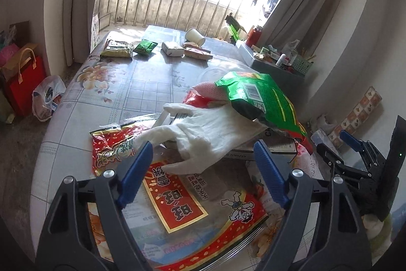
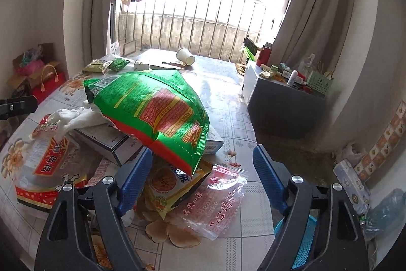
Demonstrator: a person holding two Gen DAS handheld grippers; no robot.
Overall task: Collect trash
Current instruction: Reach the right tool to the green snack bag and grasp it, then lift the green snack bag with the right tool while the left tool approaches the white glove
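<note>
A pile of trash lies on the near part of the flowered table (image 1: pixel 142 93). A large red and clear snack bag (image 1: pixel 182 205) lies flat under my open left gripper (image 1: pixel 203 164). A white glove (image 1: pixel 210 133) rests on a flat box (image 1: pixel 269 149), and a green snack bag (image 1: pixel 264 98) lies on top. In the right wrist view my right gripper (image 2: pixel 203 169) is open over the green bag's (image 2: pixel 157 108) lower corner, a yellow wrapper (image 2: pixel 172 184) and a clear red-printed bag (image 2: pixel 215 205). The right gripper also shows in the left wrist view (image 1: pixel 355 151).
More wrappers (image 1: pixel 116 48) and a tipped paper cup (image 1: pixel 194 37) lie at the table's far end. A cluttered side cabinet (image 2: pixel 284 103) stands at right. A blue basket (image 2: pixel 302 245) is below my right gripper. Red gift bags (image 1: pixel 22 83) stand on the floor at left.
</note>
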